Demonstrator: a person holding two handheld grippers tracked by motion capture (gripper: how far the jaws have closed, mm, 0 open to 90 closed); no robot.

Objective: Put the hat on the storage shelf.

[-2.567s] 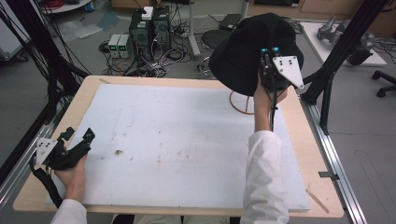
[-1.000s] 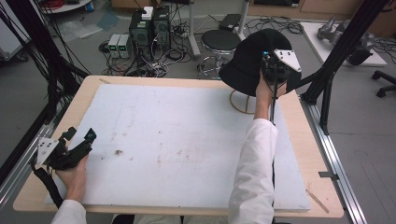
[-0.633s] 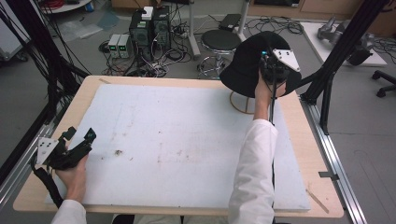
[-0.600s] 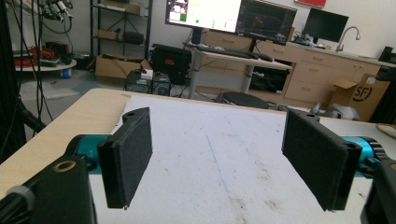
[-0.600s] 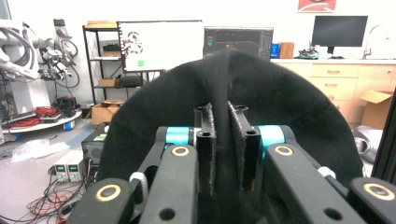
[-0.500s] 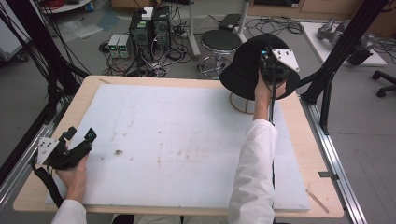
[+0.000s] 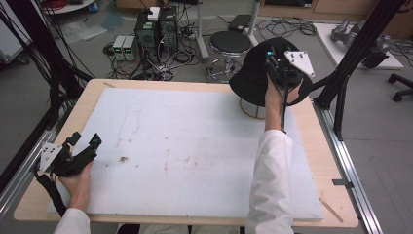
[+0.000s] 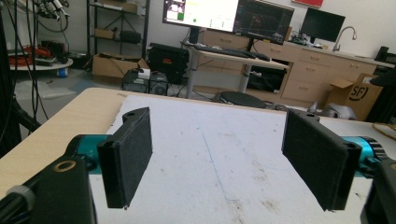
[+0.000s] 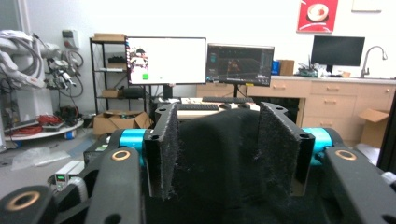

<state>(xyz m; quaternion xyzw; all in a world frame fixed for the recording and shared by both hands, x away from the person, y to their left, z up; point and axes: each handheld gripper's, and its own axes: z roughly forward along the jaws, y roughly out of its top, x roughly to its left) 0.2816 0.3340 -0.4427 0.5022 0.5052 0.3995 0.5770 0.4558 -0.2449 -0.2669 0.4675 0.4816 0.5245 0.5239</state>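
A black hat sits on a round stand at the table's far right. My right gripper hovers over the hat's crown. Its jaws have just been opening and now stand apart. In the right gripper view the hat's dark fabric lies between and below the pads, which do not press on it. Open and with nothing between its jaws, my left gripper rests at the front left of the table. In the left gripper view it points across the white mat.
A white mat covers most of the wooden table. Black frame posts rise just right of the hat. A stool, computers and cables stand on the floor beyond the far edge.
The right gripper brought the hat down onto the stand, then opened its jaws off the crown and lifted slightly. The left gripper has stayed in place.
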